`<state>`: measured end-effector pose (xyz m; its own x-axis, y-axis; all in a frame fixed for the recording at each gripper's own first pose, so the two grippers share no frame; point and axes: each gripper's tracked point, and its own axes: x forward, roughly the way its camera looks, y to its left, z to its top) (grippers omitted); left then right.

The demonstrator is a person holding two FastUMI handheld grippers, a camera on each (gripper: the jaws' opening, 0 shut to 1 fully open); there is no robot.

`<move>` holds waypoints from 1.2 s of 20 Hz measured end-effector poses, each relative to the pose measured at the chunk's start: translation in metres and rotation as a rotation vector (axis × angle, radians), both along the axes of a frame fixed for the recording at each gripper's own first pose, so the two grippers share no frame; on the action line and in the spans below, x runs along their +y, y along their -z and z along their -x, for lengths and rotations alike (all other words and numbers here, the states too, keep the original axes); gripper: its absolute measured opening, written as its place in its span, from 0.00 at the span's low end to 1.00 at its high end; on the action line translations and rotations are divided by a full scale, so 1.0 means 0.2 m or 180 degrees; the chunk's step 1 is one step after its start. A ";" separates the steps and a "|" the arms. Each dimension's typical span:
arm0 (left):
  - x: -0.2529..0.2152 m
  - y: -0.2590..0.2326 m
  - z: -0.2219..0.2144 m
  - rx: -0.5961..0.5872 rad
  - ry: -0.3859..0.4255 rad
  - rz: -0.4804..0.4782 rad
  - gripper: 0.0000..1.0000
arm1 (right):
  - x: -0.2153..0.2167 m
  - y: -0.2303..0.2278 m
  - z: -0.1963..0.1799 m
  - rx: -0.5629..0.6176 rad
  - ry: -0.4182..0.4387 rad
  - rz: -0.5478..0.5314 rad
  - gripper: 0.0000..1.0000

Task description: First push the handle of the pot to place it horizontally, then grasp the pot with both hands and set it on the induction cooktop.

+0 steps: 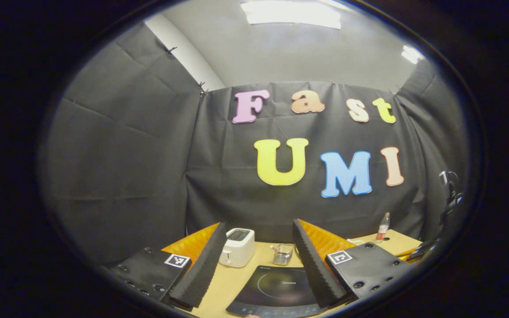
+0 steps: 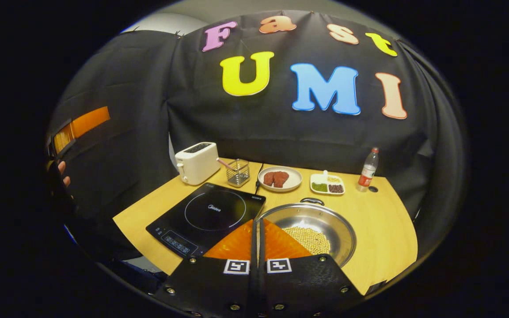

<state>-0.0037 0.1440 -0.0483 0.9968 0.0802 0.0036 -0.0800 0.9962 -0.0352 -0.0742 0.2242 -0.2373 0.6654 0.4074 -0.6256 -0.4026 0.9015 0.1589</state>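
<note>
In the left gripper view, the left gripper (image 1: 259, 260) is raised above the near edge of the light wooden table (image 1: 237, 278), its two fingers spread wide with nothing between them. Between the fingers lies the flat black glass induction cooktop (image 1: 276, 287), a white ring and a faint brand word printed on it, too small to read here. Behind it stand a white two-slot toaster (image 1: 237, 247) and a small wire mesh basket (image 1: 283, 254). A clear plastic bottle with a red label (image 1: 383, 226) stands far right.

In the right gripper view, the right gripper (image 2: 256, 229) has its fingers closed together, gripping nothing. Just beyond its tips sits the wide stainless steel pot (image 2: 325, 221), holding pale beans, on the table to the right of the cooktop, touching its corner. The cooktop's ring carries the word "Midea". Behind are a white plate of red meat (image 2: 279, 179) and a white divided dish (image 2: 327, 184). At the far left edge a hand (image 2: 62, 173) shows.
</note>
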 end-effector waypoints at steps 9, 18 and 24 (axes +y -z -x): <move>0.04 0.07 0.06 0.0138 -0.0178 -0.0050 0.97 | 0.12 0.34 0.18 0.0782 -0.0345 0.0001 0.00; 0.05 0.12 0.10 0.0231 -0.0262 -0.0074 1.00 | 0.09 0.67 0.35 0.1468 -0.0399 0.0213 0.00; -0.02 0.12 0.08 0.0244 -0.0222 -0.0124 1.00 | 0.01 0.75 0.35 0.1728 -0.0218 0.0207 0.00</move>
<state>-0.0204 0.1407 -0.0714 0.9862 0.1507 -0.0680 -0.1502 0.9886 0.0124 -0.1447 0.2259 -0.3868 0.2133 0.3874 -0.8969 -0.3365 0.8910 0.3048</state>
